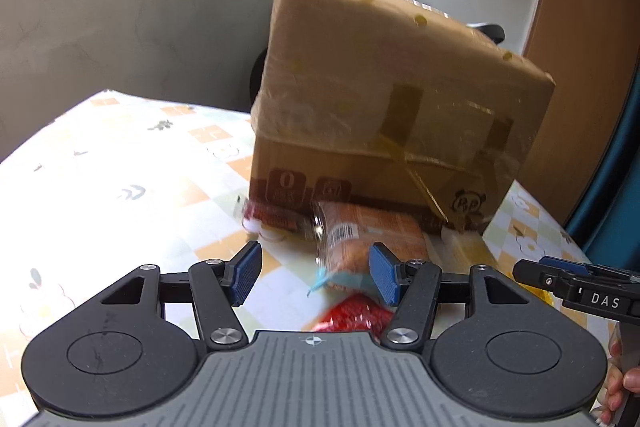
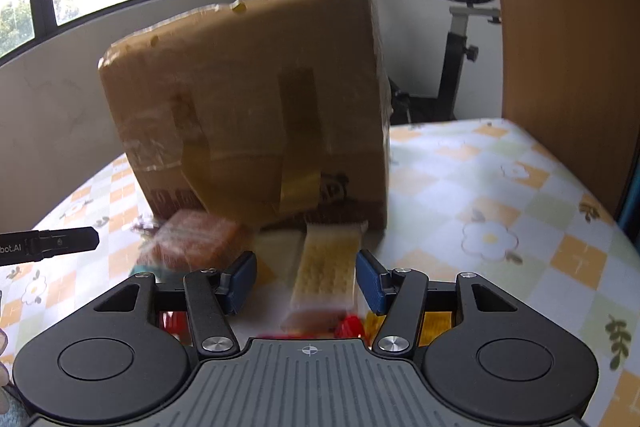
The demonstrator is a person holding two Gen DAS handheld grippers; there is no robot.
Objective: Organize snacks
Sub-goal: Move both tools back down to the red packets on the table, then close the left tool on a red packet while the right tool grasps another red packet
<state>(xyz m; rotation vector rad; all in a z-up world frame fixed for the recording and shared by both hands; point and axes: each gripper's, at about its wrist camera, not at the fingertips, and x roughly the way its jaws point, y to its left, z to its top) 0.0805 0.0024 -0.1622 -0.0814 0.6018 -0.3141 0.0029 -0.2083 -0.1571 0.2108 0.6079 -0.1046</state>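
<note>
Left wrist view
Landmark: a taped cardboard box (image 1: 396, 107) stands on a table (image 1: 120, 167) covered in a cloth with orange checks and flowers.
Snacks: an orange packet (image 1: 368, 231) lies against the foot of the box, its bar code facing up; a dark red packet (image 1: 272, 217) lies at the box's near left corner; a red wrapper (image 1: 352, 315) lies nearer than the orange packet, partly hidden by the gripper body.
Left gripper (image 1: 314, 277): jaws stand apart and grip nothing; the orange packet shows beyond and between the blue pads, blurred.
Right gripper (image 1: 560, 277): seen from the side, well right of the box's foot; a hand (image 1: 622, 383) holds it.

Right wrist view
Landmark: the same box (image 2: 248, 99) fills the middle.
Snacks: a yellow wafer packet (image 2: 326, 267) runs from the box's foot toward the camera; the orange packet (image 2: 196, 243) lies at the box's near left; red wrappers (image 2: 348, 327) lie nearest.
Right gripper (image 2: 306, 281): jaws parted and empty, the wafer packet beyond them.
Left gripper (image 2: 60, 245): its black tip shows left of the box.
</note>
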